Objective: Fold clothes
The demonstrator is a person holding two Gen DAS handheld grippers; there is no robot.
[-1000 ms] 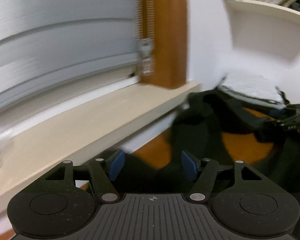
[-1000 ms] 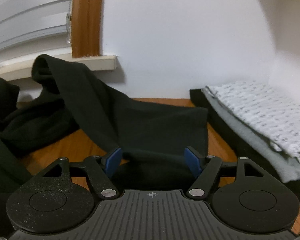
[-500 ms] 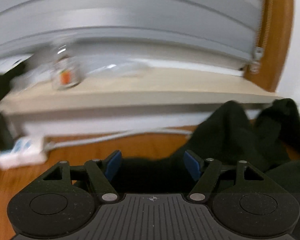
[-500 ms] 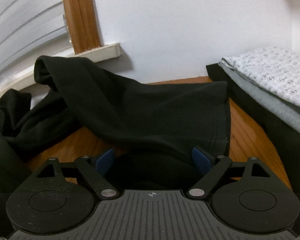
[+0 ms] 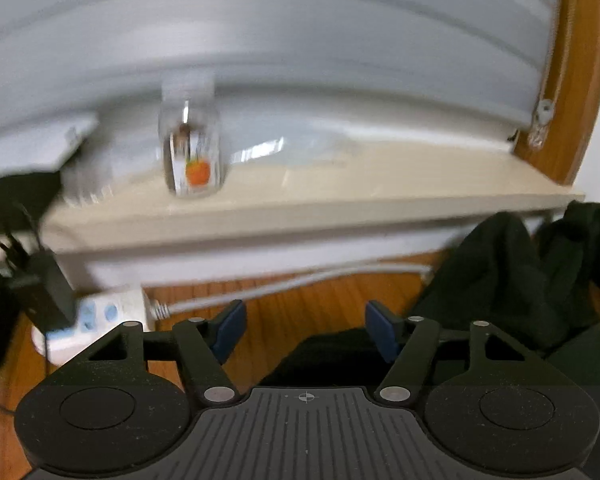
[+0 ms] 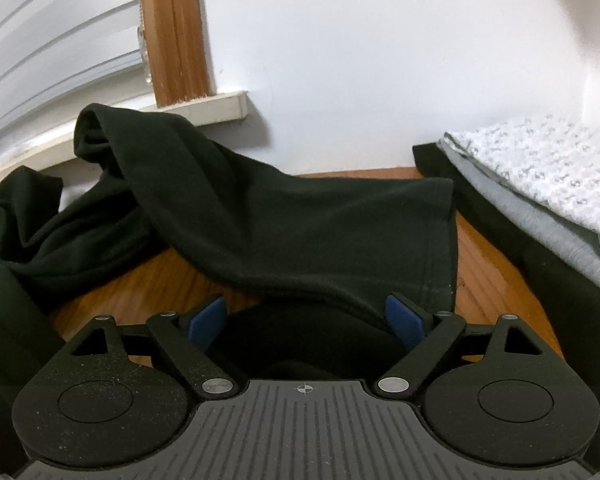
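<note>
1. The wooden surface (image 6: 484, 256) carries a rumpled black garment (image 6: 300, 232), one end draped up onto the windowsill (image 5: 340, 196).
2. Folded clothes (image 6: 540, 184) are stacked at the right.
3. Right gripper (image 6: 305, 322): jaws released, black cloth lying between them.
4. Left gripper (image 5: 302, 326): jaws released, gripping nothing, garment edge below.
5. A glass jar (image 5: 192, 152) stands on the sill.

Beyond the left claw (image 5: 302, 326), the window sill (image 5: 320, 196) and the glass jar (image 5: 192, 148) on it are smeared by motion blur; the orange mark on the jar cannot be made out. To that claw's left, the black adapter (image 5: 44, 288) is blurred and cut by the frame edge. Under the right claw (image 6: 305, 320), the near fold of the black garment (image 6: 300, 220) is hidden by the claw body. To its right, the folded pile (image 6: 540, 184) is cut off by the edge.
</note>
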